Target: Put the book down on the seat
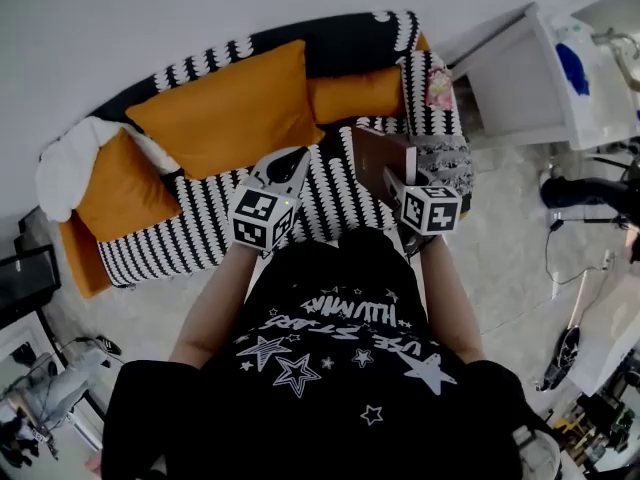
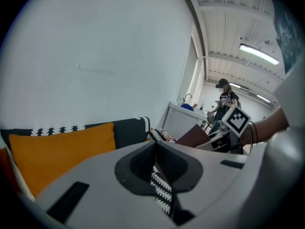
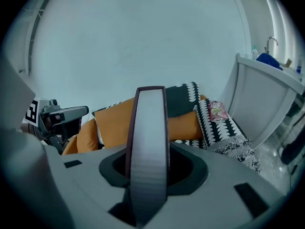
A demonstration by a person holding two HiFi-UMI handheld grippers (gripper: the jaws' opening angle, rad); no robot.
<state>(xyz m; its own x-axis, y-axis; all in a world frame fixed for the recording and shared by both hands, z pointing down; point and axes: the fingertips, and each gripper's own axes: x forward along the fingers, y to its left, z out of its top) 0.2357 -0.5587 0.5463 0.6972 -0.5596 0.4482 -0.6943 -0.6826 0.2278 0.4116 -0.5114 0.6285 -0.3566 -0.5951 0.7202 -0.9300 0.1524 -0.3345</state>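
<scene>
One brown book (image 1: 378, 154) is clamped in our right gripper (image 1: 397, 186) over the black-and-white striped sofa seat (image 1: 200, 238); we count three orange cushions (image 1: 225, 108), perhaps four. Our left gripper (image 1: 288, 164), jaws together, alone sees a distant person (image 2: 225, 100).

I've got the sofa seat (image 1: 170, 243) in head view, b/w patterned cover, running L to R along the wall. Big orange cushion (image 1: 225, 108) leans at the back edge, approx centre. 2nd orange cushion (image 1: 355, 93) lies along the back edge twd the R end. 3rd orange cushion (image 1: 110, 188) sits at the L end, w/ a white cushion (image 1: 70, 163) touching it at the far L corner. R armrest carries a fringed patterned throw (image 1: 445, 158), small pink item (image 1: 438, 88) on top; can't tell what it is.
</scene>
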